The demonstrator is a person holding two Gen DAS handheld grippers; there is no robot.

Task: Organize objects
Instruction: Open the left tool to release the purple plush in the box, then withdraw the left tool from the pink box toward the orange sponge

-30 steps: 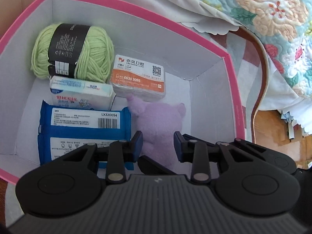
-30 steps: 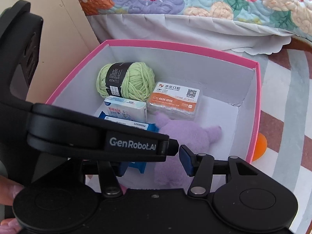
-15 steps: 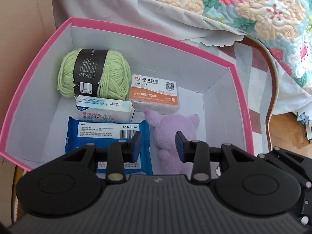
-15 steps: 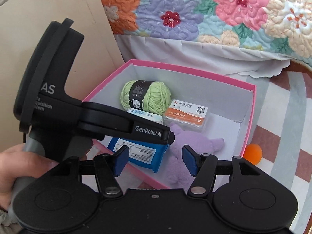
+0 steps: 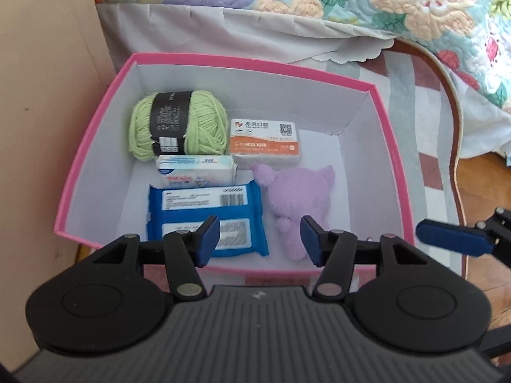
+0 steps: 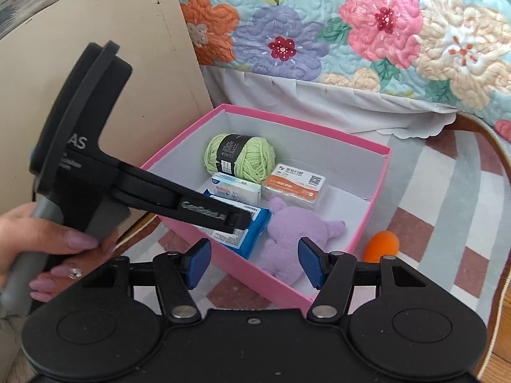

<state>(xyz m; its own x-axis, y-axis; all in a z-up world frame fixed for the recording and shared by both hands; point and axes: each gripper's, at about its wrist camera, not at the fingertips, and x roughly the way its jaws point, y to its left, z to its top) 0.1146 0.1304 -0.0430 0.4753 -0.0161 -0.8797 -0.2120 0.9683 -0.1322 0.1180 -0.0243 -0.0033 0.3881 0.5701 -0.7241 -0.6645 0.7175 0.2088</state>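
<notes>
I have pulled both my grippers up and back from the pink box [image 5: 391, 146]; a second ago my left gripper [image 5: 260, 237] was down inside it, its jaws narrow around the purple plush toy [image 5: 297, 198]. Now those jaws stand wide apart and empty, hovering over the box's near wall, and the toy lies free on the box floor. My right gripper [image 6: 254, 263] is also spread open with nothing in it, held outside the box's near corner.

Inside the box, the green yarn ball [image 5: 177, 126] sits in the far left part, the orange-and-white packet [image 5: 265, 142] just beside it on the right. The small white tissue pack [image 5: 194, 172] lies in front of the yarn, the blue wipes pack [image 5: 204, 217] nearer still, with the toy just to its right.

I judge the toy's placement done. An orange ball [image 6: 381, 245] rests on the striped rug [image 6: 440, 210] just outside the box's right wall, probably my next pick.
</notes>
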